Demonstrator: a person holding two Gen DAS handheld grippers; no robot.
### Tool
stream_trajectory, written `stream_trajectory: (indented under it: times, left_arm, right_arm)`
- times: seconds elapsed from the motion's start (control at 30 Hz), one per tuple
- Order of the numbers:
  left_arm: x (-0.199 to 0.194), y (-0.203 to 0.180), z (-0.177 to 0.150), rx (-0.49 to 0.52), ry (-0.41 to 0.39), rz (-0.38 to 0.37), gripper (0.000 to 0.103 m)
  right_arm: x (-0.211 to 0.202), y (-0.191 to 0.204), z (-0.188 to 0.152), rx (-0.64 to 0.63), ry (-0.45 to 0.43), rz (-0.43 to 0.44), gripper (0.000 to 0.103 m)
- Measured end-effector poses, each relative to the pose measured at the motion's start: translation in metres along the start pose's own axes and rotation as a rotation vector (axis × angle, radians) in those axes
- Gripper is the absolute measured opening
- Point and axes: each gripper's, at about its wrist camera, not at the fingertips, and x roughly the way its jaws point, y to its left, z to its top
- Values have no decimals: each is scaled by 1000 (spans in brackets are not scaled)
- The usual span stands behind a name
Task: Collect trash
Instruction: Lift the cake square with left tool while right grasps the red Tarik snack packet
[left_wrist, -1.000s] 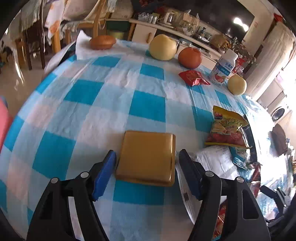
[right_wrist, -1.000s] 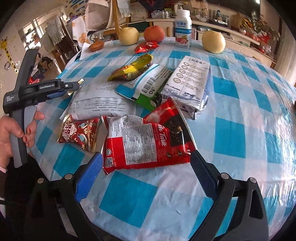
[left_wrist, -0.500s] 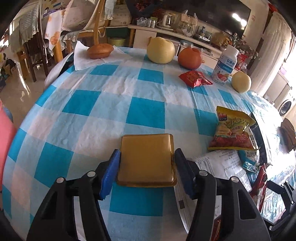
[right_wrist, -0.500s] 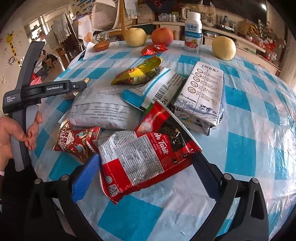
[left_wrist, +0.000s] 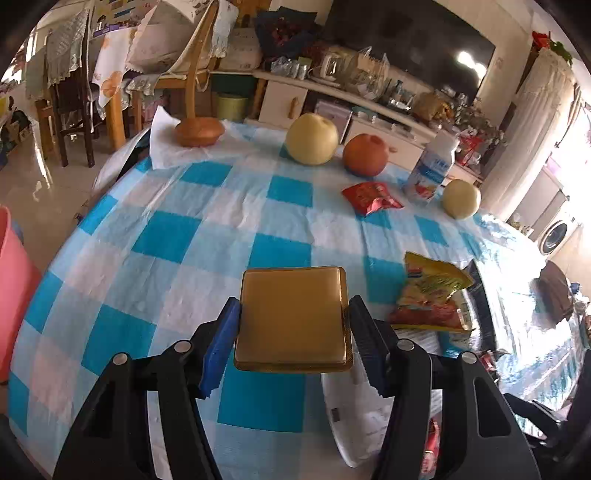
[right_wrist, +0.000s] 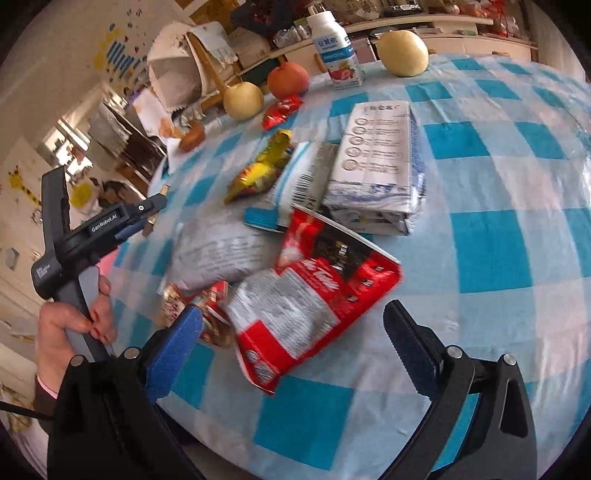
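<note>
A flat tan square packet (left_wrist: 291, 317) sits between the blue pads of my left gripper (left_wrist: 294, 306), which is shut on its two sides and holds it just above the checked tablecloth (left_wrist: 166, 236). In the right wrist view the same left gripper (right_wrist: 147, 218) shows at the left, in a person's hand (right_wrist: 70, 325). My right gripper (right_wrist: 293, 314) is open and tilted. A red snack bag (right_wrist: 314, 295) lies on the table between its fingers, and neither pad touches it.
A yellow snack bag (left_wrist: 428, 295), a small red packet (left_wrist: 369, 195), a milk bottle (left_wrist: 430, 170), several fruits such as a pear (left_wrist: 312, 138), and a bun (left_wrist: 199, 131) lie further back. White packets (right_wrist: 376, 162) are piled behind the red bag. A pink bin (left_wrist: 13, 291) stands at the left table edge.
My left gripper's jaws closed onto the tan packet and lifted it slightly off the cloth. The right gripper rolled, so its view is now tilted; the red bag still lies between its fingers.
</note>
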Motion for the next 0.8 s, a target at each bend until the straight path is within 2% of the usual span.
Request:
stream_trajectory:
  times: [0.13,0.27,0.37,0.47,0.8]
  left_arm:
    - [-7,-3,4,11,-21,-16,61]
    - [-10,-1,5,4,-27,-30,61]
    - [-11,3,6,-10,-27,-37,61]
    - [-11,8,6,-25,-26,-41,61]
    - [-13,9,7,-34,-29,-56,61]
  right_arm:
    - [15,11,5,-11,-3,-52,99]
    - [31,23,13,-94,-28,-134,97]
    - [38,32,11,-178,-28,-222,88]
    - [38,33,9,-226,-32,-274,75]
    - [31,31,5,-244,-39,-247,57]
